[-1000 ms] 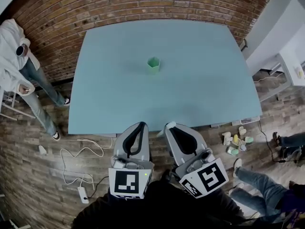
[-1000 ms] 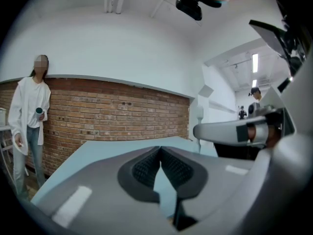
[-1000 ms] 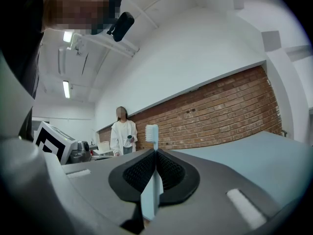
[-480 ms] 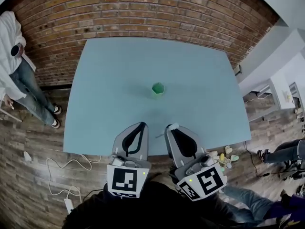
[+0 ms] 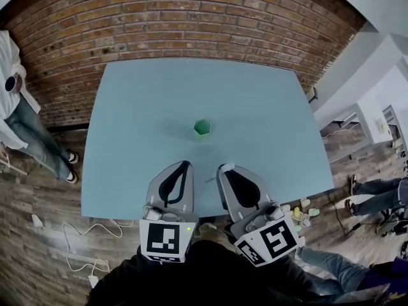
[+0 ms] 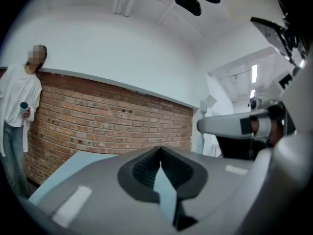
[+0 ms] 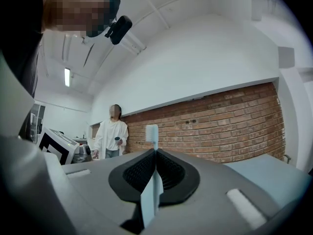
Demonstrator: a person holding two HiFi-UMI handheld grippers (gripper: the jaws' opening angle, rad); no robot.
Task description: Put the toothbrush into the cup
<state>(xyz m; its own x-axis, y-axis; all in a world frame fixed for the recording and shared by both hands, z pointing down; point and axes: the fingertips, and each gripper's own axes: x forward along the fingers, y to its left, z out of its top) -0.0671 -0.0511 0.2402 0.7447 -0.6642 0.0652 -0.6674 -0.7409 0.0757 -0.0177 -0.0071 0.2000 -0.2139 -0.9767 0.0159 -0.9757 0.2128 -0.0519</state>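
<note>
A small green cup (image 5: pixel 202 128) stands upright near the middle of the light blue table (image 5: pixel 261 113). My right gripper (image 5: pixel 224 169) hangs over the table's near edge, short of the cup and to its right, shut on a white toothbrush (image 7: pixel 152 131). The brush head sticks up above the jaws and the handle (image 7: pixel 151 202) runs down between them. In the head view the toothbrush (image 5: pixel 227 166) shows as a white bit at the jaw tips. My left gripper (image 5: pixel 180 165) is alongside, its pads meeting at the tips (image 6: pixel 160 151) with nothing held.
A brick wall (image 5: pixel 191 11) runs behind the table. A person in a white top (image 5: pixel 9 101) stands at the left holding a cup. Cables (image 5: pixel 70 247) lie on the wooden floor. Small objects (image 5: pixel 299 212) and another person's legs (image 5: pixel 376 193) are at the right.
Both grippers have come forward together from the floor side to over the table's near edge, nearer the cup. The toothbrush stays in the right gripper.
</note>
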